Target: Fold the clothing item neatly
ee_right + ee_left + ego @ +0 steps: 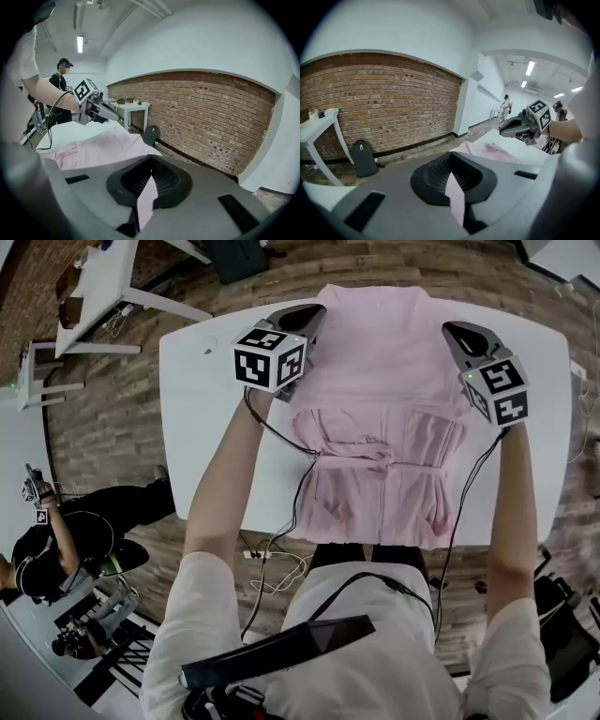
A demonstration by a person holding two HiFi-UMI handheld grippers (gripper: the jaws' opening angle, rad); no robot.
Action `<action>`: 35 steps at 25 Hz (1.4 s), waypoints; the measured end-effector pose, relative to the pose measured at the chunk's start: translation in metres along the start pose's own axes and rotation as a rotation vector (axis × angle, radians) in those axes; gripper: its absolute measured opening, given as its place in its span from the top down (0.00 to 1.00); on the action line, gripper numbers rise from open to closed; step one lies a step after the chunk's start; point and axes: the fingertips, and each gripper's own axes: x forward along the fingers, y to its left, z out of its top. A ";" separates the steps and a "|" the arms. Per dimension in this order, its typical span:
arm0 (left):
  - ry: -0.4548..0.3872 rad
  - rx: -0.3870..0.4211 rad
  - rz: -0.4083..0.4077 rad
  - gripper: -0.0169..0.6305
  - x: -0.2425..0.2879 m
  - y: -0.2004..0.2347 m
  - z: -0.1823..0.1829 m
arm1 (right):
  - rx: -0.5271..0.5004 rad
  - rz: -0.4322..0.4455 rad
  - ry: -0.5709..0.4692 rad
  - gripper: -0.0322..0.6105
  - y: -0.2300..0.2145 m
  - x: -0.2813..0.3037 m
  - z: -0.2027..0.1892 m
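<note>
The pink garment (380,427) lies down the middle of the bench (206,427), from far edge to near edge. Its far end is pinched by the left tool (314,315) and the right tool (457,332), each clamped on a fold of cloth. The fold will likely go best if both tools travel level and evenly apart, so the cloth stays taut and lands square on the near hem.

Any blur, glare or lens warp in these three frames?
Head view: sharp and evenly lit, wide-angle warp toward the edges, no glare on the white table or pink garment. Left gripper view: black vignette corners, brick wall courses bow, ceiling lights blown out, fabric in the jaws slightly soft. Right gripper view: same vignette and bowing, ceiling tube bright without flare.
</note>
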 end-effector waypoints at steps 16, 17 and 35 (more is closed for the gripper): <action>0.158 0.134 -0.033 0.97 0.048 0.054 -0.021 | -0.002 0.045 0.015 0.94 -0.038 0.060 -0.015; 0.163 0.131 -0.041 0.97 0.050 0.055 -0.024 | -0.004 0.046 0.018 0.94 -0.040 0.063 -0.017; 0.239 0.096 -0.097 0.68 0.081 0.081 -0.040 | 0.017 0.141 0.088 0.74 -0.044 0.105 -0.040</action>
